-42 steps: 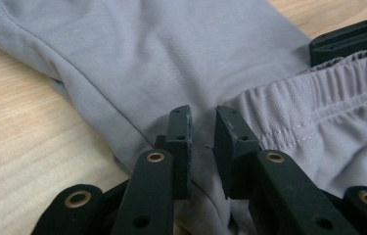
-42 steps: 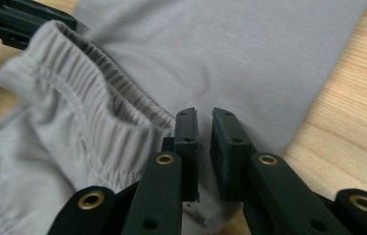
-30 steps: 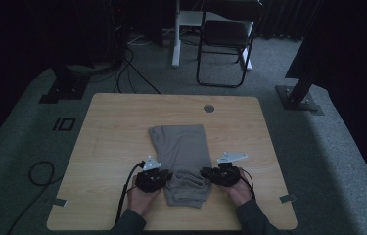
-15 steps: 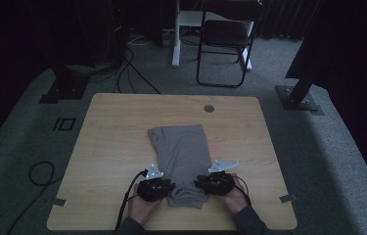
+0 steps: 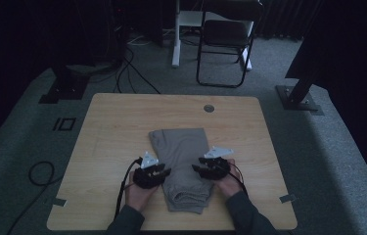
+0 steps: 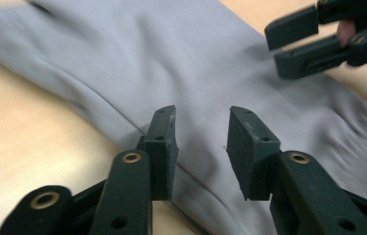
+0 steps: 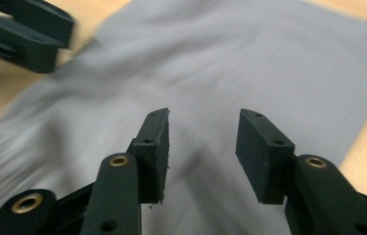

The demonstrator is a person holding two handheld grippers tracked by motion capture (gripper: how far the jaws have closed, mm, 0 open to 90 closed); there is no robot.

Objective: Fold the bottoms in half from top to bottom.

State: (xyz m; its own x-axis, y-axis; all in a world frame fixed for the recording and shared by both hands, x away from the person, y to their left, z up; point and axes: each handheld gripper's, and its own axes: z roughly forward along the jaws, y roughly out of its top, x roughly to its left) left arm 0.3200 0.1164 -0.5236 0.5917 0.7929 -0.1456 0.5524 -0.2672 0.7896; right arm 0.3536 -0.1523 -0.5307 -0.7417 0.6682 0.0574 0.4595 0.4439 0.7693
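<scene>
A folded grey garment (image 5: 181,161) lies lengthwise on the wooden table (image 5: 107,132), its bunched waistband end toward the near edge. My left gripper (image 5: 165,172) rests at its left edge and my right gripper (image 5: 196,169) at its right edge, pointing at each other. In the left gripper view the left gripper (image 6: 201,117) is open, low over the grey cloth (image 6: 171,63) at its folded edge, with the right gripper's jaws beyond. In the right gripper view the right gripper (image 7: 203,120) is open over the cloth (image 7: 269,63), nothing between its jaws.
A round cable hole (image 5: 209,108) sits in the table's far side. Bare wood runs left and right of the garment. A black chair (image 5: 225,44) stands beyond the table, stand bases (image 5: 298,100) flank it, and cables (image 5: 39,174) lie on the floor at left.
Both hands slid a little toward the near edge, then back away from me along the garment's sides. The garment lies much as before.
</scene>
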